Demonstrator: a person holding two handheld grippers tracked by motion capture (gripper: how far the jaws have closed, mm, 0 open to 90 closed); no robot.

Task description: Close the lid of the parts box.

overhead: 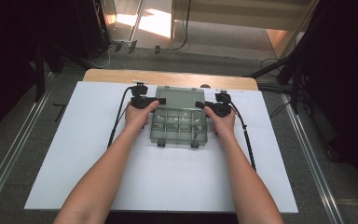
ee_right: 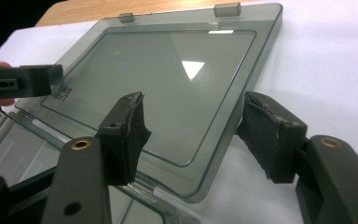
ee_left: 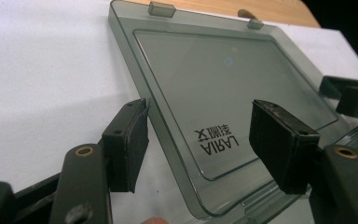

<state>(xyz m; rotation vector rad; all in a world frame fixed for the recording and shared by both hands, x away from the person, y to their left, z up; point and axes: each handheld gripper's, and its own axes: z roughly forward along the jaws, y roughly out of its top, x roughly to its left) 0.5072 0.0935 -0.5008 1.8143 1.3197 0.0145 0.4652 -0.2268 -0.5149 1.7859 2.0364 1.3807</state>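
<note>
A smoky clear compartment box [overhead: 177, 127] lies on the white board with its lid [overhead: 179, 97] swung back flat toward the far side. My left gripper [overhead: 161, 101] reaches in at the lid's left edge. In the left gripper view the left gripper [ee_left: 200, 126] straddles that edge of the lid [ee_left: 223, 79], one pad just outside the rim, the other over the printed panel, neither pinching. My right gripper [overhead: 199, 105] mirrors this on the right side. The right gripper [ee_right: 193, 123] stands around the lid's [ee_right: 168, 79] right rim, with a wide gap.
The white board [overhead: 168, 182] covers a wooden table [overhead: 168, 76] whose far edge shows behind the box. Two latches [overhead: 161, 143] hang at the box's near side. Cables trail from both grippers across the board. Metal rails and dark stands flank the table.
</note>
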